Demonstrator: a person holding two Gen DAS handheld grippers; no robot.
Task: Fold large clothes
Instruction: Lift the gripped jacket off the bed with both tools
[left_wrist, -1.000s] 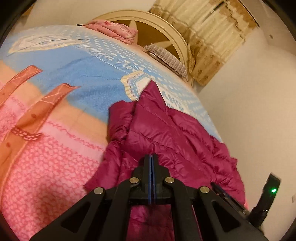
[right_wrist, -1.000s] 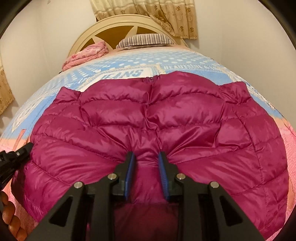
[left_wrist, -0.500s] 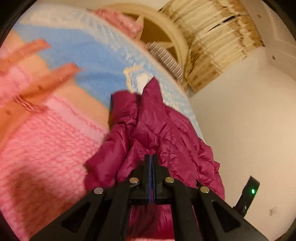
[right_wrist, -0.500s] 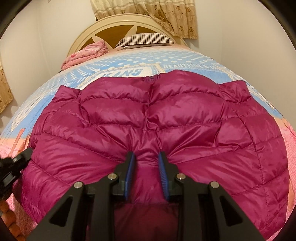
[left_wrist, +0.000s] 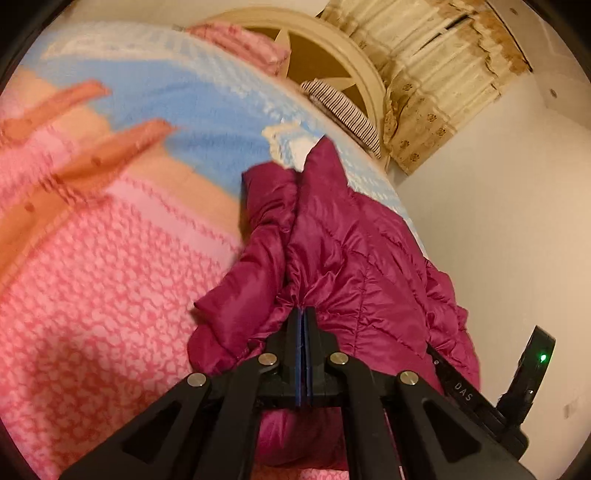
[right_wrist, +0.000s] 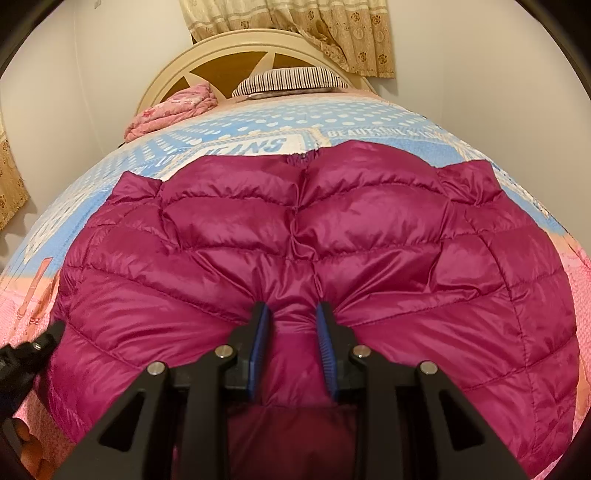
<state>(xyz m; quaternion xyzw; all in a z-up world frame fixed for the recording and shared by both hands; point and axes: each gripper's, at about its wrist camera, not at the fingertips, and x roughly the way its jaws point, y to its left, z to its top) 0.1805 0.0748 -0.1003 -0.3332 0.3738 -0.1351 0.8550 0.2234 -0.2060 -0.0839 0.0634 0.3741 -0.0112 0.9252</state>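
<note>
A magenta quilted down jacket (right_wrist: 369, 229) lies spread on the bed, its near hem bunched up. My right gripper (right_wrist: 293, 310) is shut on a thick fold of that hem, the fabric puckering between the blue pads. In the left wrist view the same jacket (left_wrist: 354, 251) is seen from its left side, one sleeve folded over. My left gripper (left_wrist: 304, 312) is shut on a thin edge of the jacket, jaws pressed together. The left gripper also shows at the lower left of the right wrist view, as a black tool (right_wrist: 26, 354) held by a hand (right_wrist: 26, 439).
The bed carries a pink, orange and blue blanket (left_wrist: 110, 280). A striped pillow (right_wrist: 288, 79) and a folded pink cloth (right_wrist: 173, 110) lie by the cream headboard (right_wrist: 221, 48). Curtains (right_wrist: 332, 29) hang behind, and a wall runs close along the bed's right side.
The left gripper has shifted along the bed and rolled, keeping its grip, so the jacket's left side looks more bunched and tilted. The right gripper and its grip have stayed put.
</note>
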